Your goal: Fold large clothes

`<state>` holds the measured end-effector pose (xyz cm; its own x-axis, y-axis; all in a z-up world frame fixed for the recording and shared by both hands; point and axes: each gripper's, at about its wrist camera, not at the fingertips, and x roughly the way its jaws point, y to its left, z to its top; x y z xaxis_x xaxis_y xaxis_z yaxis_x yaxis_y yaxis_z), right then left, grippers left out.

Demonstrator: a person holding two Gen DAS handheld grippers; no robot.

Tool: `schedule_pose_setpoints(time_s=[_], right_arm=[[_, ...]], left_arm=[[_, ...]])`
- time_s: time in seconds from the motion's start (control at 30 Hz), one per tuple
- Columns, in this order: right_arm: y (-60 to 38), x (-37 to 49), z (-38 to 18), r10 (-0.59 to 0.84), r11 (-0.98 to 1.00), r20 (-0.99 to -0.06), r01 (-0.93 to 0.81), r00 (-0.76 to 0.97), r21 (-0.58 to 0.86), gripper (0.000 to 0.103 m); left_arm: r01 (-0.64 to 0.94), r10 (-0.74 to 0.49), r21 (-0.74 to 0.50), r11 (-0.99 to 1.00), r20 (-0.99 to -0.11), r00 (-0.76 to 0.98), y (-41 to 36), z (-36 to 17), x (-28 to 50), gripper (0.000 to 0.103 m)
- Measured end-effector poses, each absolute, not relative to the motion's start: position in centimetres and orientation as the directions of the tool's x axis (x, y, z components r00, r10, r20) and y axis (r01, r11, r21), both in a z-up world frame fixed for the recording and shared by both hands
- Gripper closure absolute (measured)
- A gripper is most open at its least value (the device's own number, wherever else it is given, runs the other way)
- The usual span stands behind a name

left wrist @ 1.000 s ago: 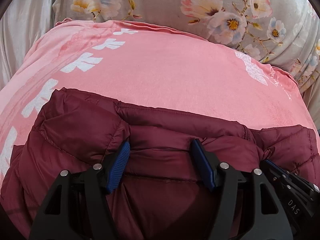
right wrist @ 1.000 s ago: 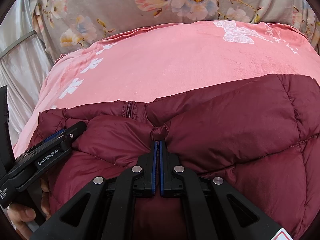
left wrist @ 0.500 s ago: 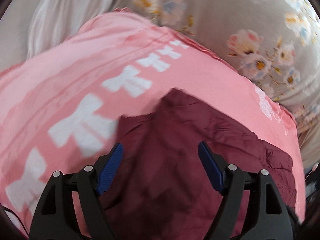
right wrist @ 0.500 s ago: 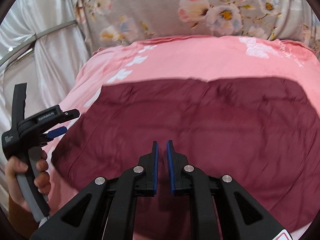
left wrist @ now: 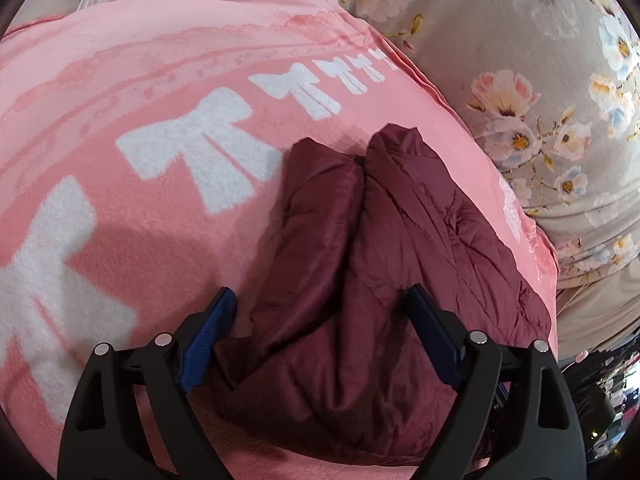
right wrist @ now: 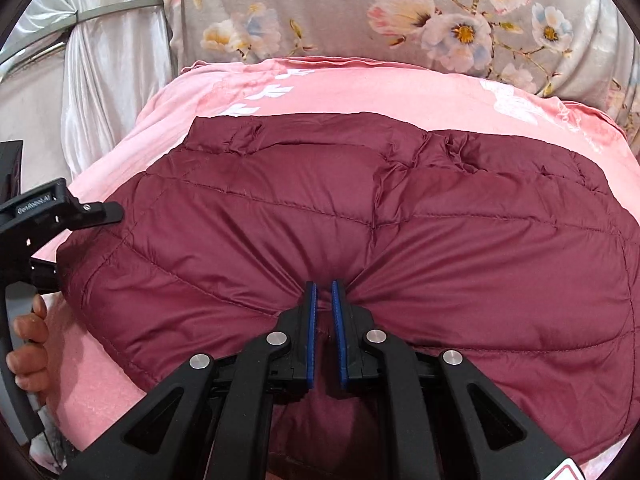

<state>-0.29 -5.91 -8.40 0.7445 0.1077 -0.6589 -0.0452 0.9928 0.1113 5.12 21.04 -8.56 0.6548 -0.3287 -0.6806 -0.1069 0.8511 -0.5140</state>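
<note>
Left gripper jaws opening, wide over jacket | right gripper jaws pinching jacket fold

One maroon quilted jacket lies folded on one pink blanket, reaching close to the blanket's near edge in the right wrist view; one grey flowered cloth runs beyond the blanket's far edge. Two grippers are in view: the left gripper, with two blue pads opening wide and jacket fabric lying between them untouched, and the right gripper, with two blue pads pinching one gather of the jacket. One hand shows, at the blanket's left edge, and about seven white bows run in one row along that side.
</note>
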Motion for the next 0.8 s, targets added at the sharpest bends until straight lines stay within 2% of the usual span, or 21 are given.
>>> schedule_pose_setpoints(time_s=[0.07,0.13,0.17,0.23,0.33,0.5,0.8], right_arm=[[-6.4,-0.9,-7.7,0.126,0.988,-0.648,-0.040,0.751,0.147,0.093],[-7.1,-2.1,-6.8,0.148,0.982,-0.631,-0.038,0.762,0.184,0.092],[-7.4,-2.8,-6.4,0.155,0.980,-0.625,-0.040,0.765,0.194,0.092],[-8.2,-5.0,-5.7,0.153,0.980,-0.611,-0.040,0.777,0.195,0.092],[-9.2,-7.3,-5.9,0.173,0.974,-0.624,-0.040,0.762,0.221,0.093],[-9.5,-8.4,-7.7,0.160,0.977,-0.659,-0.025,0.735,0.210,0.095],[-10.4,-8.1,-9.9,0.180,0.967,-0.654,-0.010,0.734,0.255,0.102]], left_arm=[[-0.091,-0.329,-0.501,0.861,-0.685,0.650,20.2,-8.5,5.3,0.030],[-0.075,-0.341,-0.499,0.863,-0.687,0.642,19.5,-8.1,5.3,0.051],[-0.070,-0.333,-0.489,0.870,-0.686,0.646,19.3,-7.7,5.2,0.055],[-0.051,-0.331,-0.476,0.878,-0.680,0.654,19.0,-7.0,5.0,0.071],[-0.017,-0.352,-0.486,0.874,-0.656,0.668,18.7,-5.6,4.4,0.083],[0.038,-0.362,-0.479,0.877,-0.607,0.707,17.5,-2.6,3.0,0.088],[0.202,-0.439,-0.460,0.865,-0.495,0.750,13.7,3.9,0.1,0.090]])
